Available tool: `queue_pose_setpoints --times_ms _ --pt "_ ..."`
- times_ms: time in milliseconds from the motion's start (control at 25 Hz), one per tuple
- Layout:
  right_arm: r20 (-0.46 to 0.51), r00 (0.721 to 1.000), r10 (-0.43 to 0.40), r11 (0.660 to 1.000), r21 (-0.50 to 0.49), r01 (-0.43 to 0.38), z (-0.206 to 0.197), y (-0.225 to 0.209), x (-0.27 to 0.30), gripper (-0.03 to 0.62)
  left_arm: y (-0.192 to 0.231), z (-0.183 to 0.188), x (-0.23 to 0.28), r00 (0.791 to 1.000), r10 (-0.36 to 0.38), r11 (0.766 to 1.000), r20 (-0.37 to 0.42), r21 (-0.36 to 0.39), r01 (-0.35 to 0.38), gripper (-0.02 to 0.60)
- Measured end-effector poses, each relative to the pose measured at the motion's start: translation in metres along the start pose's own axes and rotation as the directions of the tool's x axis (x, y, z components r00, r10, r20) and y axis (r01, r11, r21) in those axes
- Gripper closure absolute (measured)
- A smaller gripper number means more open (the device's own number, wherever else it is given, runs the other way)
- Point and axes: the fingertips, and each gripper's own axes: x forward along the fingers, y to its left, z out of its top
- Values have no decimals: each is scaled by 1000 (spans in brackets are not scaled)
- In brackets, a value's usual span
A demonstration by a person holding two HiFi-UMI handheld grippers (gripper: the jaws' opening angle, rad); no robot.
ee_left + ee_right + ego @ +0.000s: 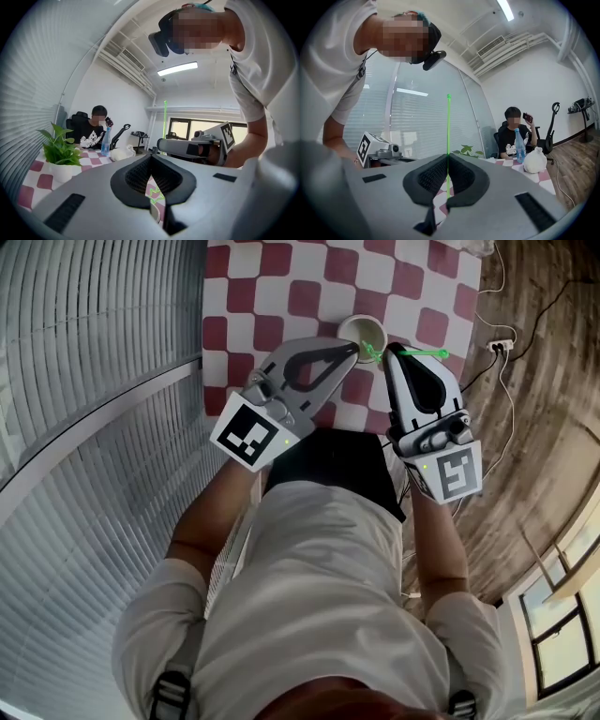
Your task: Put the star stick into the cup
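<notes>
Now pinches the star stick (419,352) in the closed right tool (392,352), star just outside the cup (362,331) at 5 o'clock; left tool (353,351) closed at its 7 o'clock. Risks snagging the rim, toppling the cup, if swung low.

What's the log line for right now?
right gripper: shut on star stick | left gripper: shut, at cup rim | star: by cup, not inside

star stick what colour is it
The star stick is bright green; the right gripper view shows it best, as a thin upright line.
</notes>
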Motion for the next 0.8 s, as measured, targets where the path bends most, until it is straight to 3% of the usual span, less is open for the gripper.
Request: queue_pose_setpoints --times_ms 280,800 --pt "25 999 21 1000 4 -21 -20 -3 4 562 9 -27 4 1000 12 1000 -19 6 -12 549" --pt "-6 999 40 996 76 -39 -51 -7 3 562 19 -41 10 998 38 999 -52 -6 -38 549"
